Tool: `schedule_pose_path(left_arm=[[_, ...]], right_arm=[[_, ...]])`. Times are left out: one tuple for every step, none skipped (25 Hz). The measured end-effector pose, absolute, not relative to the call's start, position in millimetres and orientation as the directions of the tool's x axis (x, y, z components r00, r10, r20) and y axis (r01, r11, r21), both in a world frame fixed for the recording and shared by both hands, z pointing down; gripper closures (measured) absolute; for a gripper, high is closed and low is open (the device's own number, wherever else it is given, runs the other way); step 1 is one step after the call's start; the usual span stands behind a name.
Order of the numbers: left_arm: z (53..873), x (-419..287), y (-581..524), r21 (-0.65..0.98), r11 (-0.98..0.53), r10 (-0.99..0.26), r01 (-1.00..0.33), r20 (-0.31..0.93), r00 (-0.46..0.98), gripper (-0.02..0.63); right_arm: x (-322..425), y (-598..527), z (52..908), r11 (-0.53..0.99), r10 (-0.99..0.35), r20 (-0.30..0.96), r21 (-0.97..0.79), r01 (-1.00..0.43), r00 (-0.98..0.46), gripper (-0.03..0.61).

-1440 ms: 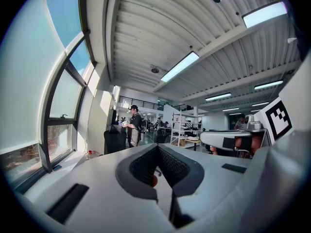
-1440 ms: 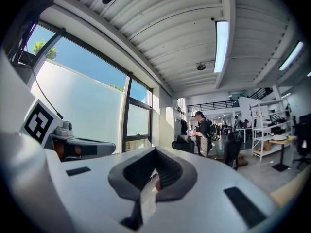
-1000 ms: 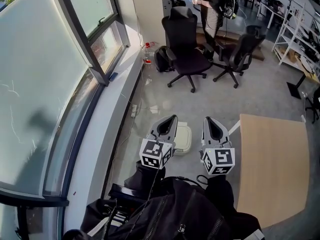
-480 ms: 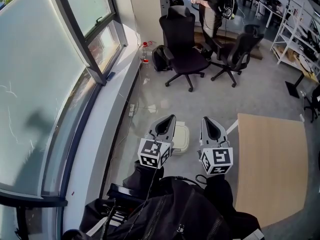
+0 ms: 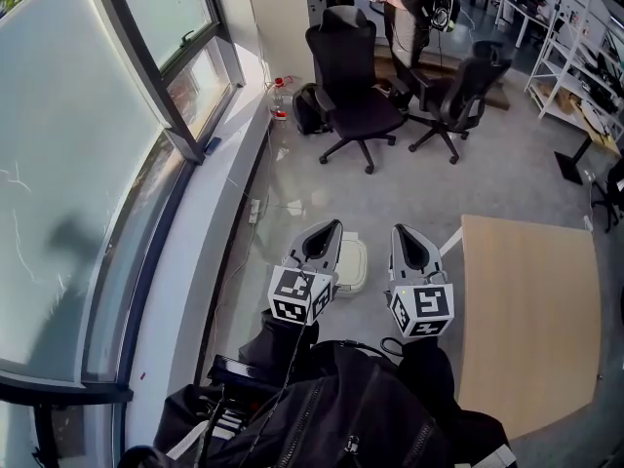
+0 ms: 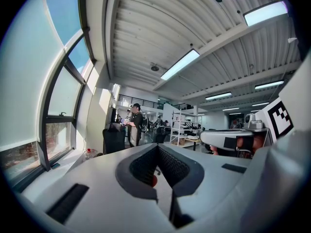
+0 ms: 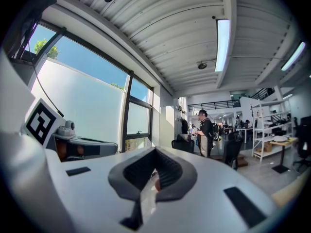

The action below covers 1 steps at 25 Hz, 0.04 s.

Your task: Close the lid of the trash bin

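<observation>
In the head view a white trash bin [image 5: 354, 264] stands on the grey floor, seen from above, and its rounded top shows between my two grippers. The left gripper's body covers its left part, so I cannot tell how the lid sits. My left gripper [image 5: 331, 225] and right gripper [image 5: 399, 230] are held side by side, level and pointing forward, high above the bin. Both are shut on nothing. In the left gripper view the jaws [image 6: 156, 152] meet in front of the room; the right gripper view shows its jaws [image 7: 154, 166] meeting too.
A wooden table [image 5: 529, 320] stands at the right. Two black office chairs [image 5: 351, 76] [image 5: 458, 91] stand ahead, with a person [image 5: 409, 13] behind them. The window and sill [image 5: 210, 222] run along the left. A bottle [image 5: 279, 100] and a black backpack [image 5: 308, 112] lie by the wall.
The head view has shifted slightly, so the chairs sit a little higher in the frame. Both grippers hold the same pose, side by side and shut.
</observation>
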<state>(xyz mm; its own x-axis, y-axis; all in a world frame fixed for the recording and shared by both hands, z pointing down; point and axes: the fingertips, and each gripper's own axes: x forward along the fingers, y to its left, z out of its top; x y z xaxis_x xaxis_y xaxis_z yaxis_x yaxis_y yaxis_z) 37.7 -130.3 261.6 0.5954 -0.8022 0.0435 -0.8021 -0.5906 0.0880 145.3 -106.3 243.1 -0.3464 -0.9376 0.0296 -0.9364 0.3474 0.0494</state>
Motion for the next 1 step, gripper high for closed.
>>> schedule_pose_path(left_arm=[[261.0, 38.6, -131.0, 0.088, -0.590, -0.803, -0.803, 0.043, 0.595, 0.614]], right_arm=[[146.4, -106.7, 242.6, 0.348, -0.938, 0.029, 0.049, -0.936, -0.347, 0.574]])
